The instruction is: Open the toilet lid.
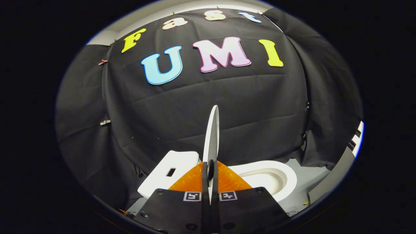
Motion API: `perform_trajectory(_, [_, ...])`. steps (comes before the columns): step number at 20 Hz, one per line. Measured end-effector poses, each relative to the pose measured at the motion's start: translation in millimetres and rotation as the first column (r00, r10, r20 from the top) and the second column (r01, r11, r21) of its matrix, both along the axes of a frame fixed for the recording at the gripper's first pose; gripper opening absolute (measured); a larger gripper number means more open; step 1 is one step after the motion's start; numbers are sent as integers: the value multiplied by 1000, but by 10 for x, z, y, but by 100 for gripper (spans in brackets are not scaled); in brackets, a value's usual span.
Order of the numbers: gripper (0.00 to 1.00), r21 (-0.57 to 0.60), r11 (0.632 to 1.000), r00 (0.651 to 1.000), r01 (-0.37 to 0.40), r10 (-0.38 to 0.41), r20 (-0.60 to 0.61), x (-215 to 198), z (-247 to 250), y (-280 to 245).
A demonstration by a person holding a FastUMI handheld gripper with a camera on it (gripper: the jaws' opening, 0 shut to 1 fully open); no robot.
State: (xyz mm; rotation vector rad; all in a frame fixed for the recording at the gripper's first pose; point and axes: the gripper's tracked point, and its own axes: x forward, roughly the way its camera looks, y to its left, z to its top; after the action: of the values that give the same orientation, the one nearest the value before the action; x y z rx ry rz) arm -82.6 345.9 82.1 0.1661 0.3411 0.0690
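Lid position: the thin white plastic toilet lid [212, 130] stands on edge, raised roughly upright, seen edge-on as a narrow tapering blade that rises from between the fingers toward the black cloth wall [253, 107].
Gripper: the handheld two-finger gripper [210, 182] has its fingers drawn close together, one on each flat face of the lid's lower edge, so both appear to press on it.
Lid versus fingers: the lid's lower part sits in the slim gap between the fingers; the rest of it reaches up and beyond them.
Toilet bowl: the white glossy ceramic toilet bowl [276, 178] lies just ahead of the fingers and to their right, its rounded rim open and its hollow in view, uncovered by the lid.
Tank: the white boxy toilet tank [172, 172], smooth with a dark rectangular recess on top, sits ahead of the fingers to their left, tilted in this view.
Lid surface: smooth, matte, with a pale edge and a greyer shaded face.
Finger texture: ribbed pads [191, 180] spread fan-like on both sides of the lid; two small square printed markers [192, 196] sit on the gripper body below them.
Floor: a pale grey smooth floor [308, 182] shows beside the bowl.
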Motion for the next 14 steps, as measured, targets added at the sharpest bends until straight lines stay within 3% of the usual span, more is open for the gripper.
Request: perform_trajectory(14, [5,-43,997,998,-62,63,7,-20,-44,832])
